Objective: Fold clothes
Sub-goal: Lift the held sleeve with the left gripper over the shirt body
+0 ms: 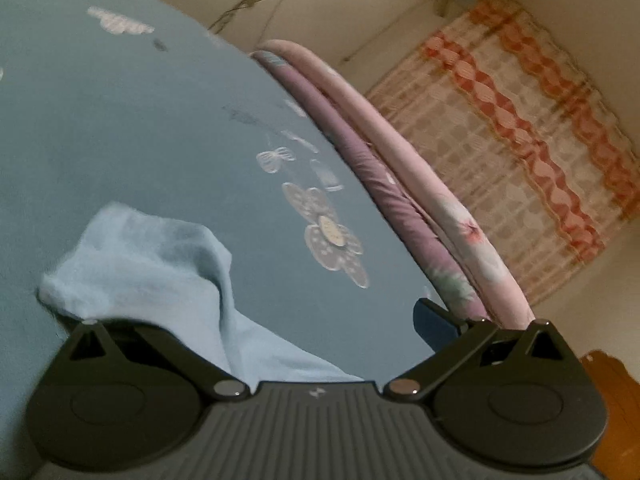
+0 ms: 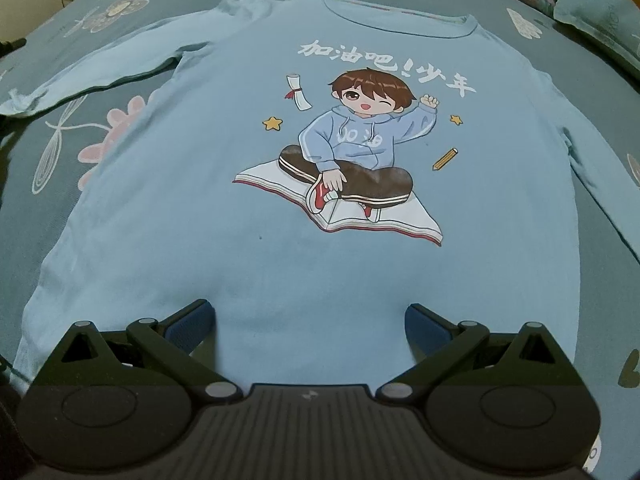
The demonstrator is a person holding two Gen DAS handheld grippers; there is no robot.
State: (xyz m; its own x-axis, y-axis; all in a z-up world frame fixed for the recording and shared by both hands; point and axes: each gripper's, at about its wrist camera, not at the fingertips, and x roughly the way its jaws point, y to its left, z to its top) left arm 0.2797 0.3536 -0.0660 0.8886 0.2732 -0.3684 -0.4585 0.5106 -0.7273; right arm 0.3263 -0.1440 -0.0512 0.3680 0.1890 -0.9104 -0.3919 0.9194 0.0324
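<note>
While shirt (image 2: pixel 248 184) lies flat, cuff (image 1: pixel 132 256) bunches.

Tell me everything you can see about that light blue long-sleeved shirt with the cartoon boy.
The light blue long-sleeved shirt looks like soft knit. It lies face up and flat on the blue flowered bedsheet, ribbed round collar farthest away. Its print shows a boy on an open book under white characters. One sleeve stretches sideways. The right gripper is open above its hem.

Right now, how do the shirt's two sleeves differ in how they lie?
The left-hand sleeve stretches out away from the body across the bedsheet, its cuff far out; the right-hand sleeve runs down close alongside the body. The left-hand sleeve shows in full, while the right-hand sleeve runs out of view. Both are light blue, long and flat on the sheet, not yet folded in.
</note>
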